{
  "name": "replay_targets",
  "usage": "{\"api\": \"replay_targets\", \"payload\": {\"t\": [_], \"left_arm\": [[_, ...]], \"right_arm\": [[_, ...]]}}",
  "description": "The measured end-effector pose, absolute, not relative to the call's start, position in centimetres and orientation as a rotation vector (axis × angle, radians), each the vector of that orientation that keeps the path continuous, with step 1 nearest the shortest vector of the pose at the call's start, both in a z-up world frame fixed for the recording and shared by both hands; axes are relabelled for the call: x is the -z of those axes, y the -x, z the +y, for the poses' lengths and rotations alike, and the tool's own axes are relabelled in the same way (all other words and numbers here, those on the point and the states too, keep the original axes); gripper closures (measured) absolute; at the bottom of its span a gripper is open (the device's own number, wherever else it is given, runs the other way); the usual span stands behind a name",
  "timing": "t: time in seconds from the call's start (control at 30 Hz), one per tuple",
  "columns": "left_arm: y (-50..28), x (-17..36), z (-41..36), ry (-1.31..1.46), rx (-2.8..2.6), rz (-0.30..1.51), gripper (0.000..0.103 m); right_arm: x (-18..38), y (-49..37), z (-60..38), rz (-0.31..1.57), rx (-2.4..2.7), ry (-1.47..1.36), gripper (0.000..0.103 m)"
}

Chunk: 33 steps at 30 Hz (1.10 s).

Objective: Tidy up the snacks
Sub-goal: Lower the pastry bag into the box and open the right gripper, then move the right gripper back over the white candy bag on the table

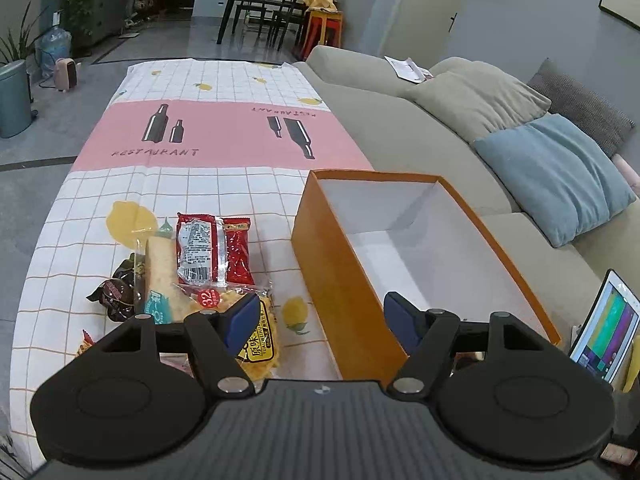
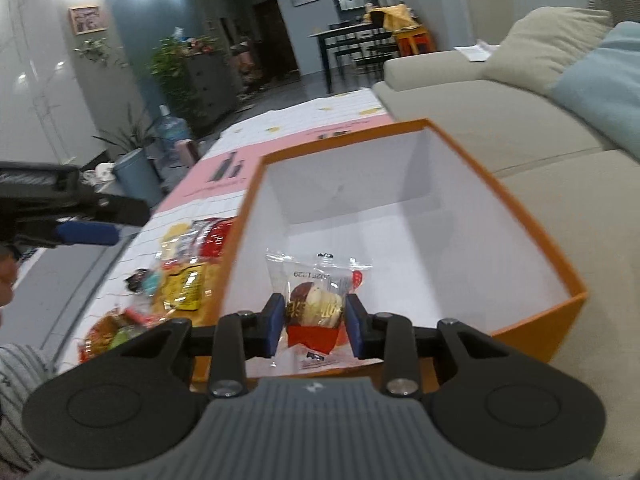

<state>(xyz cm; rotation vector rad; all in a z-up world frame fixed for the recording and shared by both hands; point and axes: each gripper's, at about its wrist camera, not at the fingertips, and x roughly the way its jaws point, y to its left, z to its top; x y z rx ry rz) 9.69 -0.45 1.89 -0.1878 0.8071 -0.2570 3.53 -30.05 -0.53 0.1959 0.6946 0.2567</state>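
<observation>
Right wrist view shows the right gripper [image 2: 315, 325] pinching a light, crinkly wrapped snack [image 2: 316, 308] by its middle over the orange box [image 2: 460, 136], best held gently, while the left gripper [image 1: 320, 320] hangs spread near the tabletop's snack pile [image 1: 208, 264].

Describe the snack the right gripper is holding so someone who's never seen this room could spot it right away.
Find the open orange box beside the sofa. Above its white inside, the right gripper pinches a clear-wrapped snack, red at the bottom. Unlike the other packets heaped on the tablecloth, it hangs off the table.
</observation>
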Motion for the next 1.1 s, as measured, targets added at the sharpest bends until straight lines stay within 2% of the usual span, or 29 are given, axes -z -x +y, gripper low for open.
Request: {"api": "replay_targets", "payload": {"t": [0.17, 0.2, 0.23, 0.33, 0.63, 1.0, 1.1], "left_arm": [[-9.7, -1.6, -0.5, 0.193, 0.269, 0.826, 0.02], [-9.7, -1.6, -0.4, 0.192, 0.269, 0.828, 0.02], [-9.7, -1.6, -0.4, 0.189, 0.267, 0.827, 0.02], [-9.6, -1.8, -0.2, 0.189, 0.254, 0.82, 0.02], [-8.8, -2.6, 0.8, 0.177, 0.227, 0.803, 0.02], [-7.7, -2.9, 4.3, 0.17, 0.188, 0.799, 0.02], [-7.3, -2.9, 5.6, 0.175, 0.167, 0.808, 0.02]], "right_arm": [[0.5, -3.6, -29.9, 0.7, -0.242, -0.193, 0.07], [0.5, -3.6, -29.7, 0.701, -0.242, -0.189, 0.063], [0.5, -3.6, -29.7, 0.698, -0.241, -0.187, 0.051], [0.3, -3.5, -29.6, 0.688, -0.243, -0.186, 0.034], [-0.2, -3.2, -29.6, 0.637, -0.184, -0.2, 0.029], [-4.1, 0.7, -27.0, 0.341, -0.183, -0.258, 0.025], [-5.4, 2.1, -25.1, 0.263, -0.247, -0.26, 0.022]]}}
